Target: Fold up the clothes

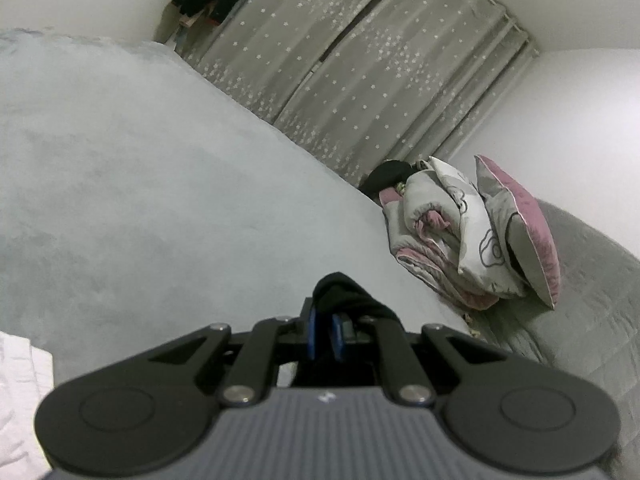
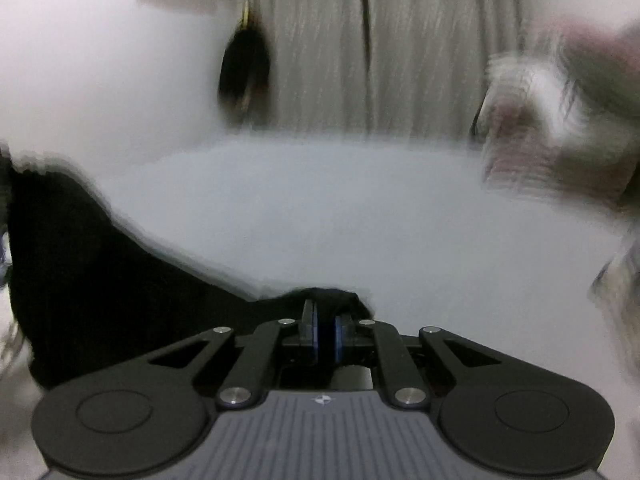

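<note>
The left gripper (image 1: 326,334) is clamped on a bunched edge of the black fabric garment (image 1: 344,292), which rises as a small peak just past its blue-padded fingertips. The right gripper (image 2: 327,332) is likewise closed on the black garment (image 2: 100,280); in the right wrist view the cloth spreads from the pads leftward in a wide dark sheet whose upper edge slopes down across the bed toward the gripper. That view is heavily blurred, so finer folds cannot be read.

The pale grey plush bed cover (image 1: 160,184) lies broad and bare ahead of both grippers. In the left wrist view its far edge runs along the grey star-patterned curtains (image 1: 360,72). To the right, near the bed's edge, a folded grey-and-pink printed quilt (image 1: 432,240) is stacked with a grey-and-mauve pillow (image 1: 524,220) leaning against it, well apart from the garment. A strip of white textured cloth (image 1: 20,392) shows at the lower left edge of the left wrist view.
</note>
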`<control>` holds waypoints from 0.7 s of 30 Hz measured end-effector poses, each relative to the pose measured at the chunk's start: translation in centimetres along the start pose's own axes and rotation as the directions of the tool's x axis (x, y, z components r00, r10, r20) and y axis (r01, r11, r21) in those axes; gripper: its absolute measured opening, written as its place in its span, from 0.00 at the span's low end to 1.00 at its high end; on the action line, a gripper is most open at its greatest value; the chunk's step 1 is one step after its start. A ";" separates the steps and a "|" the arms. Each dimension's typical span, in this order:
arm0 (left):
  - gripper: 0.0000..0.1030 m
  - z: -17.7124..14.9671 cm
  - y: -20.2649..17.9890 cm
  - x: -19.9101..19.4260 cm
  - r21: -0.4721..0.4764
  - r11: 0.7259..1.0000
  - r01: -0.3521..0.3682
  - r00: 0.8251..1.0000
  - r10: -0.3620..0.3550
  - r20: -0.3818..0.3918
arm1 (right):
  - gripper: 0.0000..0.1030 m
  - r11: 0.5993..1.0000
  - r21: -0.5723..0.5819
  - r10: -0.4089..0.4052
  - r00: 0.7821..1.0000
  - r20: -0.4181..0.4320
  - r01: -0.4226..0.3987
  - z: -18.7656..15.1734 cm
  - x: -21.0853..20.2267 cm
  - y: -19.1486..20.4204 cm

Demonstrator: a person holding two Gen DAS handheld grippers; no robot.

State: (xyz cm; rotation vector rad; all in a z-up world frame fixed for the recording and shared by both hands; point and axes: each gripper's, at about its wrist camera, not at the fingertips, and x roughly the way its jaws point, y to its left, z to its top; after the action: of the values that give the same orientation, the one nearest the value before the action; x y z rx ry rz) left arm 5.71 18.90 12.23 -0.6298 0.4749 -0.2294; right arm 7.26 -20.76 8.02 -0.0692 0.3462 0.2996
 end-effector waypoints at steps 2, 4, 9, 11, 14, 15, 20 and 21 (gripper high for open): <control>0.08 0.1 0.2 0.0 -0.015 1.000 0.005 1.000 -0.005 0.000 | 0.09 0.998 0.013 -0.065 0.990 0.128 0.064 2.4 -3.5 -1.2; 0.08 0.1 0.1 -0.1 -0.018 1.000 0.017 1.000 -0.017 0.004 | 0.09 0.992 0.041 -0.122 0.964 0.236 0.116 3.9 -6.6 -2.5; 0.17 -0.5 -0.8 0.3 0.010 1.000 0.025 1.000 -0.025 -0.014 | 0.09 0.971 0.073 -0.240 0.935 0.263 0.229 5.2 -9.4 -5.2; 0.40 -1.1 -1.1 1.2 0.037 0.999 0.011 0.998 -0.008 -0.069 | 0.09 0.963 0.064 -0.270 0.943 0.195 0.262 5.3 -8.9 -6.1; 0.48 -2.4 -2.2 2.6 0.102 0.994 -0.024 0.990 0.038 -0.138 | 0.10 0.940 0.141 -0.318 0.947 0.044 0.309 3.6 -6.7 -8.6; 0.53 -2.7 -2.5 3.0 0.120 0.992 -0.029 0.986 0.048 -0.160 | 0.10 0.933 0.171 -0.325 0.946 0.015 0.318 3.2 -6.5 -9.3; 0.84 -5.1 -4.4 5.3 0.234 0.972 -0.035 0.965 0.094 -0.246 | 0.21 0.926 0.172 -0.330 0.941 -0.069 0.337 3.2 -5.9 -10.4; 0.85 -5.8 -5.0 5.9 0.274 0.961 -0.033 0.960 0.107 -0.258 | 0.22 0.928 0.161 -0.328 0.942 -0.074 0.336 3.3 -5.6 -10.1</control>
State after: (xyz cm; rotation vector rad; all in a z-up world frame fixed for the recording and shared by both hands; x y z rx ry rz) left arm 7.66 10.02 9.12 -0.3154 0.7156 -0.3081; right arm 6.37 -31.57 13.24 0.0356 0.3979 -0.0690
